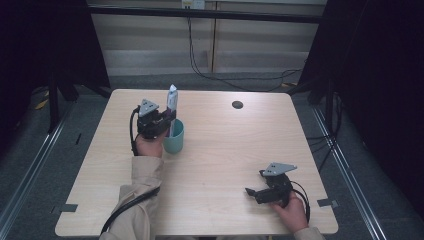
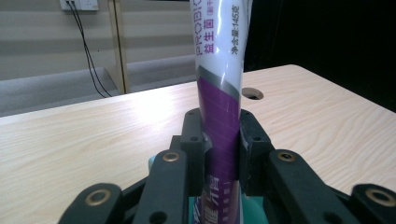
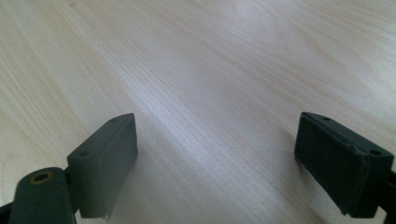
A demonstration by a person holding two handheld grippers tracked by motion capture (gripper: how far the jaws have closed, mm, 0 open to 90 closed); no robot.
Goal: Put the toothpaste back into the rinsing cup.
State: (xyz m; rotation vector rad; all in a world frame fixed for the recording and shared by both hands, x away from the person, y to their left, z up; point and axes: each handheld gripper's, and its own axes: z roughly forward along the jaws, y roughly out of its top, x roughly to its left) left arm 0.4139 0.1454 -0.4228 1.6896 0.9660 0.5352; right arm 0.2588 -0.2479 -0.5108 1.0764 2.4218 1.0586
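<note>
Toothpaste tube (image 1: 172, 102) is seen in the high view standing upright in a teal cup (image 1: 175, 141) on the far left part of the wooden table (image 1: 220, 150), clamped by the left gripper (image 1: 165, 121), which is held just beside the cup's rim. The right gripper (image 1: 256, 192) is seen near the table's front right corner, well apart from the cup, with its jaws spread and nothing between them. A round dark hole (image 1: 237, 104) is visible in the tabletop towards the far edge.

From the left gripper view, the grasp is shown closely: both black jaws are pressed against the purple lower part of the tube (image 2: 222, 116), one on each side. Printed lettering on the white upper part can be read here, which the high view does not resolve. A sliver of the teal cup (image 2: 252, 210) is seen below.

In the right gripper view, the two jaws are seen wide apart over bare wood grain (image 3: 210, 84).
</note>
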